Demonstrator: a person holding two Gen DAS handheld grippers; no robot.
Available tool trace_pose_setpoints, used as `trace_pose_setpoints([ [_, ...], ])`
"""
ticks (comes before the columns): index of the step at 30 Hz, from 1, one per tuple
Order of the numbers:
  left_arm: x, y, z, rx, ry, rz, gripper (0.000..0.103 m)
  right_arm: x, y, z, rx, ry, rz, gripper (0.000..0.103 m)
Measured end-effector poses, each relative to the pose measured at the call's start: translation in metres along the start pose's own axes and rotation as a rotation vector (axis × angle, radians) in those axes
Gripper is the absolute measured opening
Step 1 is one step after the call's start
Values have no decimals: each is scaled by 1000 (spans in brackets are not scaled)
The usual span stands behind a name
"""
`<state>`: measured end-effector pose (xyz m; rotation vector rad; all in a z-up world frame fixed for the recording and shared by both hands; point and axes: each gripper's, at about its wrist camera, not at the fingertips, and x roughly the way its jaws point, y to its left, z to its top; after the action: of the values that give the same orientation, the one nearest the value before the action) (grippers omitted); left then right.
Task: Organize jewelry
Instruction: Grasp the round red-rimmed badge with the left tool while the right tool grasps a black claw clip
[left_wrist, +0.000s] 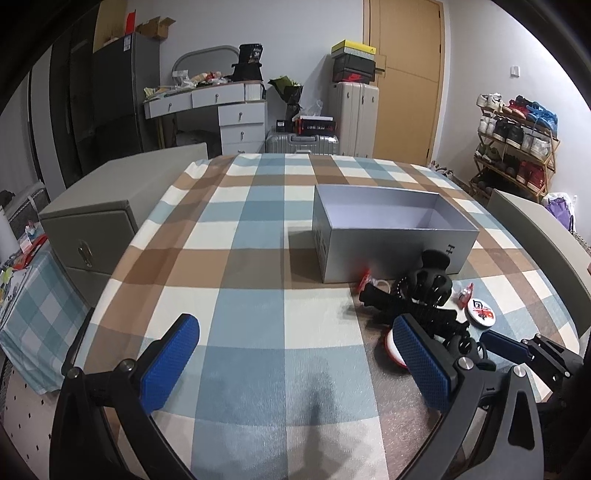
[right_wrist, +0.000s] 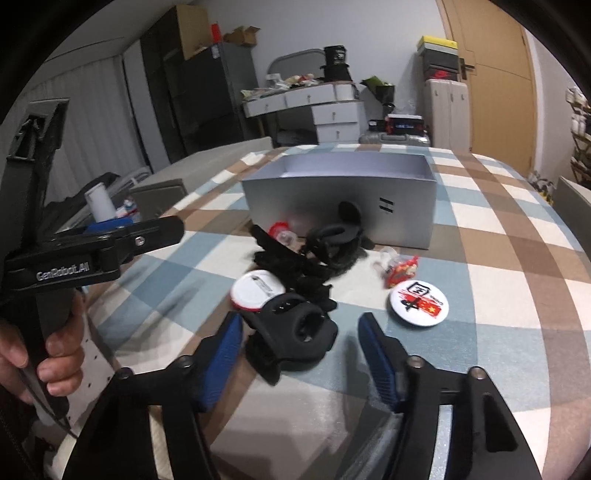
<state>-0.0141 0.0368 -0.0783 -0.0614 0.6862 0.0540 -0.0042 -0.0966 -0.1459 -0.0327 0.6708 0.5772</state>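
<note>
Blue-padded fingers of the right gripper (right_wrist: 301, 339) are spread apart w/ a black hair claw (right_wrist: 295, 332) lying on the checked tablecloth (right_wrist: 517, 295) between them; not clamped, fingers apart from it on both sides. Just beyond the claw: a pile of more black hair clips (right_wrist: 303, 258), a white-backed badge (right_wrist: 256, 290) to the left, a printed round badge (right_wrist: 416, 302) to the right & a small red trinket (right_wrist: 402, 271) past it. Farther ahead stands an open grey box (right_wrist: 340, 199), nothing visible inside. Left gripper (left_wrist: 295, 362) hovers over bare cloth, fingers wide & holding nothing; the clip pile (left_wrist: 417, 295) sits ahead to its right, in front of the box (left_wrist: 391, 236).
</note>
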Motion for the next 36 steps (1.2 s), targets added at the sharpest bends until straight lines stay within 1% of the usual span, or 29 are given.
trace_pose_setpoints([
  [1, 0, 0, -1, 0, 5, 0, 102, 1, -1, -1, 6, 5, 11, 50],
  [5, 4, 2, -1, 6, 17, 2, 102, -2, -1, -2, 6, -7, 23, 50],
  [10, 8, 4, -1, -6, 38, -16, 102, -10, -9, -1, 41, -50, 61, 50],
  [14, 10, -2, -2, 13, 60, -58, 102, -16, -18, -1, 82, -66, 74, 50],
  [15, 10, -5, -3, 29, 69, -78, 102, -18, -19, -1, 90, -74, 78, 50],
  [18, 13, -15, -5, 85, 81, -77, 102, -25, -23, 0, 103, -98, 72, 50],
  [22, 20, -19, -3, 88, 117, -131, 102, -30, -24, 2, 90, -116, 56, 50],
  [26, 28, -28, -1, 118, 157, -177, 102, -33, -28, 3, 87, -131, 55, 50],
  [31, 35, -37, -2, 152, 192, -207, 102, -34, -29, 4, 78, -142, 50, 50],
  [36, 42, -44, -4, 184, 216, -184, 102, -30, -30, 3, 79, -136, 61, 50],
])
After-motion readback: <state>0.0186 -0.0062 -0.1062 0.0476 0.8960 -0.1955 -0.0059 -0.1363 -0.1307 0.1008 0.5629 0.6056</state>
